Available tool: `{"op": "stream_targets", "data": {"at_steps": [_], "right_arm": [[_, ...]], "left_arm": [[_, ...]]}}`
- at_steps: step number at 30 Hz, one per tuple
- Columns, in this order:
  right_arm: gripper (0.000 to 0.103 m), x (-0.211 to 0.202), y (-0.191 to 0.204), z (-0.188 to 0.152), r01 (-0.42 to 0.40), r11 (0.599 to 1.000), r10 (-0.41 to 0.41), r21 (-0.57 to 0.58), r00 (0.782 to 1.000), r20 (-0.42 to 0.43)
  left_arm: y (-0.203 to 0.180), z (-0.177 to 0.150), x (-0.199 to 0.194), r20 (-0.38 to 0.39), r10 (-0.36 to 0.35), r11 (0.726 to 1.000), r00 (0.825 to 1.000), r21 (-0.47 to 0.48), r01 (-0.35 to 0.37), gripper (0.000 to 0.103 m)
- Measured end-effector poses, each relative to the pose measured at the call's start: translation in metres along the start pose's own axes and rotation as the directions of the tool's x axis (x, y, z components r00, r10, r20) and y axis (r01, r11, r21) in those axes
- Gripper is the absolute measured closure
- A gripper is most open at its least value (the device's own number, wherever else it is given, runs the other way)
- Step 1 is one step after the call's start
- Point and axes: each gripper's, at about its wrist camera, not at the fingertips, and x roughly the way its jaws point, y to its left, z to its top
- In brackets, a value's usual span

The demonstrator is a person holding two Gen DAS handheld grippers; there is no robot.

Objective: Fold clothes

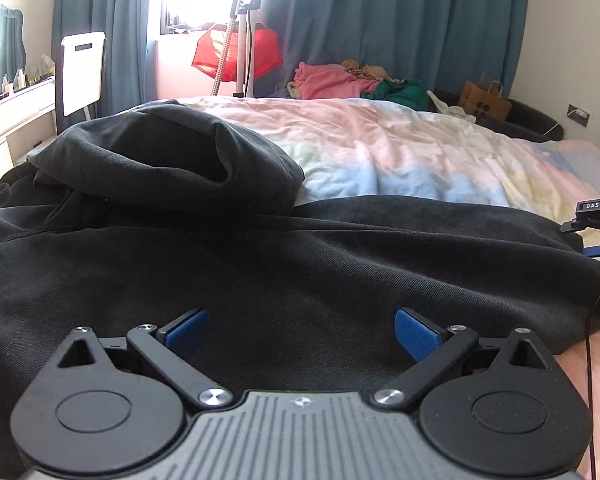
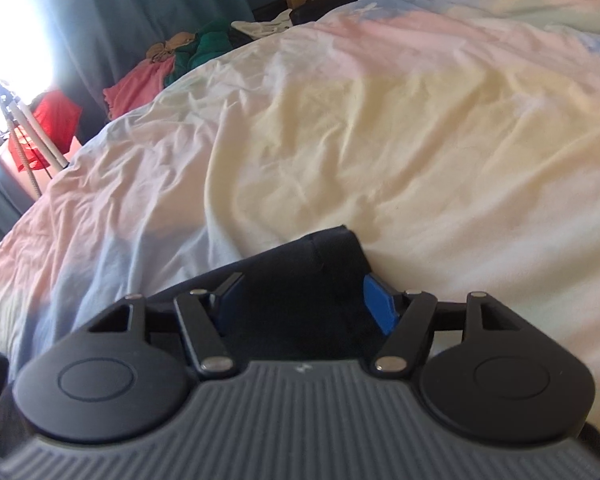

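A black hoodie [image 1: 260, 264] lies spread across the near part of the bed, its hood [image 1: 172, 164] bunched up at the left. My left gripper [image 1: 302, 330] hovers low over the hoodie's body, jaws wide open, with nothing pinched between the blue pads [image 1: 416, 334]. In the right wrist view a corner of the black hoodie [image 2: 324, 264] sits between the jaws of my right gripper [image 2: 302, 304]. The jaws stand apart and the pads [image 2: 378, 310] do not squeeze the cloth. The right gripper [image 1: 596, 220] also shows at the far right edge of the left wrist view.
The pastel duvet [image 2: 380, 140] covers the bed. At its far side lies a pile of pink and green clothes [image 1: 340, 80], with a brown paper bag [image 1: 486, 100] beside it. A red item and stand [image 1: 240, 52] are at the window, and a white chair [image 1: 82, 72] stands at the left.
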Motion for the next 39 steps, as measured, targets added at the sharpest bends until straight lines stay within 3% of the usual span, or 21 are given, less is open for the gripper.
{"op": "stream_targets", "data": {"at_steps": [1, 4, 9, 10, 11, 13, 15, 17, 20, 25, 27, 29, 31, 36, 37, 39], "right_arm": [[0.034, 0.001, -0.001, 0.001, 0.006, 1.0, -0.006, -0.007, 1.0, 0.01], [0.034, 0.018, -0.003, 0.004, -0.052, 0.998, 0.048, -0.034, 0.994, -0.101], [0.037, 0.027, -0.003, 0.008, -0.098, 0.99, 0.081, -0.096, 0.982, -0.168], [0.062, 0.027, 0.0, 0.009, -0.104, 0.988, 0.083, -0.116, 0.981, -0.173], [0.101, 0.027, 0.003, 0.01, -0.111, 0.985, 0.086, -0.135, 0.98, -0.178], [0.1, 0.026, 0.013, 0.009, -0.128, 0.977, 0.095, -0.171, 0.978, -0.188], [0.1, 0.023, 0.026, 0.006, -0.094, 0.966, 0.055, -0.241, 0.985, -0.163], [0.1, 0.018, 0.029, 0.009, -0.072, 0.968, 0.042, -0.241, 0.991, -0.124], [0.1, 0.011, 0.019, 0.019, -0.033, 0.986, 0.022, -0.166, 0.997, -0.067], [0.096, 0.012, -0.022, 0.029, -0.056, 0.998, 0.056, 0.008, 0.997, -0.044], [0.087, 0.016, -0.033, 0.029, -0.059, 0.997, 0.061, 0.05, 0.997, -0.052], [0.038, 0.02, -0.043, 0.027, -0.067, 0.993, 0.072, 0.095, 0.996, -0.058], [0.031, 0.021, -0.046, 0.025, -0.079, 0.991, 0.083, 0.112, 0.996, -0.032], [0.033, 0.032, -0.044, 0.018, -0.167, 0.982, 0.172, 0.089, 0.984, -0.051], [0.042, 0.034, -0.041, 0.016, -0.187, 0.98, 0.191, 0.065, 0.98, -0.06], [0.075, 0.034, -0.032, 0.015, -0.155, 0.988, 0.156, 0.017, 0.985, -0.077]], "left_arm": [[-0.001, -0.001, 0.002, -0.007, -0.003, 1.0, 1.0, 0.001, 0.003, 0.003], [-0.003, -0.002, 0.006, -0.018, -0.006, 1.0, 1.0, 0.007, 0.006, 0.003], [-0.005, -0.003, 0.007, -0.017, -0.005, 1.0, 1.0, 0.008, 0.005, 0.003], [-0.005, -0.003, 0.006, -0.016, -0.004, 1.0, 1.0, 0.009, 0.004, 0.003], [-0.006, -0.003, 0.006, -0.016, -0.003, 1.0, 1.0, 0.01, 0.003, 0.003], [-0.007, -0.004, 0.007, -0.018, 0.001, 1.0, 1.0, 0.014, -0.001, 0.003], [-0.008, -0.003, 0.009, -0.021, 0.004, 1.0, 1.0, 0.015, -0.003, 0.003], [-0.009, -0.004, 0.009, -0.023, 0.005, 1.0, 1.0, 0.017, -0.004, 0.003], [-0.011, -0.004, 0.01, -0.024, 0.002, 1.0, 1.0, 0.017, -0.002, 0.003], [-0.013, -0.006, 0.011, -0.031, -0.009, 1.0, 0.999, 0.019, 0.01, 0.003], [-0.013, -0.006, 0.012, -0.034, -0.013, 1.0, 0.999, 0.02, 0.014, 0.003], [-0.014, -0.007, 0.011, -0.035, -0.015, 1.0, 0.999, 0.022, 0.016, 0.003], [-0.014, -0.007, 0.011, -0.036, -0.015, 1.0, 0.999, 0.024, 0.016, 0.003], [-0.015, -0.008, 0.012, -0.038, -0.011, 1.0, 0.999, 0.027, 0.012, 0.003], [-0.015, -0.008, 0.012, -0.038, -0.01, 1.0, 0.999, 0.029, 0.011, 0.003], [-0.016, -0.008, 0.013, -0.039, -0.009, 0.999, 0.999, 0.031, 0.01, 0.003]]}}
